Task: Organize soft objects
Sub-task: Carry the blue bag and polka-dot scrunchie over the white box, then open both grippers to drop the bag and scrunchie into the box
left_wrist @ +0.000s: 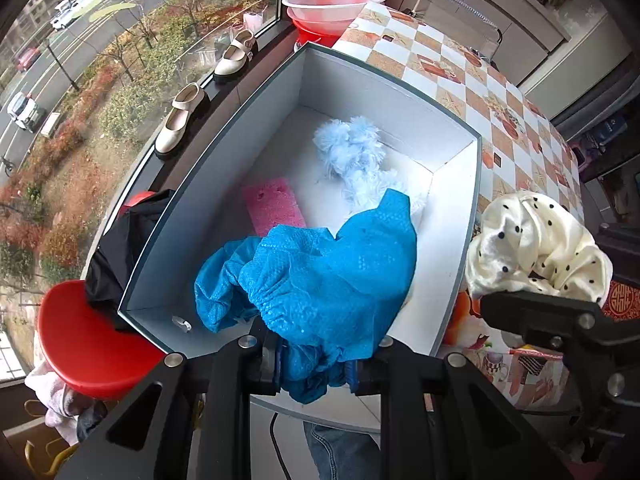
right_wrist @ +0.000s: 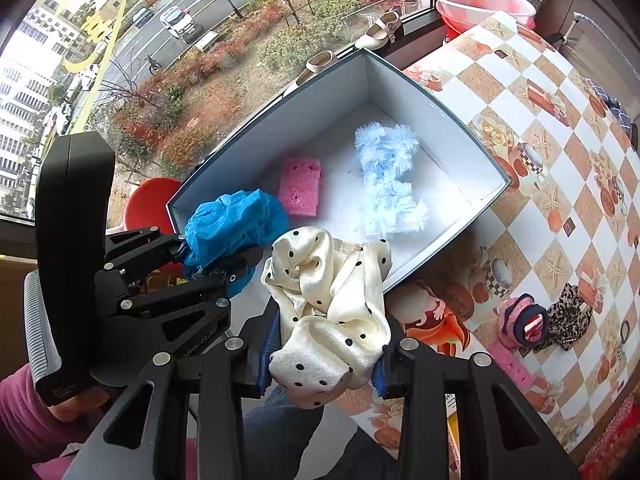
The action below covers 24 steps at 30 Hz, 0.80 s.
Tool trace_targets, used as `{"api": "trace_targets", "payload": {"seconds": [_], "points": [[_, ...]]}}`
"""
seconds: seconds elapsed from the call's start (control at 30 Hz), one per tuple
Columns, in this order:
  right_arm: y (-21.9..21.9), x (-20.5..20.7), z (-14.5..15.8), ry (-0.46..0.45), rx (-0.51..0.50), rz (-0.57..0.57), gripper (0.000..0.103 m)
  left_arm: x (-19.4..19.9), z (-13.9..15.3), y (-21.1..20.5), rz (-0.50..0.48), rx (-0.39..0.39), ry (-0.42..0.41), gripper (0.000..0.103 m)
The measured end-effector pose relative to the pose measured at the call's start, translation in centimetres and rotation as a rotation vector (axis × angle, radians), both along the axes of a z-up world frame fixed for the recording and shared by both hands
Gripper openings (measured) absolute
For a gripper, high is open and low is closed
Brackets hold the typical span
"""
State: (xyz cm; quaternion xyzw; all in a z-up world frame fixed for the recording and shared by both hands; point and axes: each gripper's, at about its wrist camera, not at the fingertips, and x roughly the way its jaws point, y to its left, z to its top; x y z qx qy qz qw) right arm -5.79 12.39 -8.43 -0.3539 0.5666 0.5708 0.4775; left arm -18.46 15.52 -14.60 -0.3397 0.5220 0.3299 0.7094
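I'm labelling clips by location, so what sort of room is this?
Probably a lived-in flat, upstairs by a window: a table with a patterned oilcloth, shoes on the sill above a street, and stacked washbasins beside the sorting box.

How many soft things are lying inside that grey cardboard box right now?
2: a pink sponge block near the window-side wall, and a fluffy pale blue duster cloth in the middle of the grey cardboard box. Held cloths may hide more.

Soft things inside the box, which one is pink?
The pink sponge, a flat block lying on the box floor. The fluffy light-blue piece beside it is shaggy and pale.
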Motion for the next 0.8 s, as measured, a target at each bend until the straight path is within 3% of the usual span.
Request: {"api": "trace_targets", "payload": {"seconds": [0.8], "points": [[4.1, 2.6, -1.2, 0.008, -0.017, -0.081, 0.038, 1.5, -0.7, 3.2, 0.056, 0.003, 0.021, 0.024]]}}
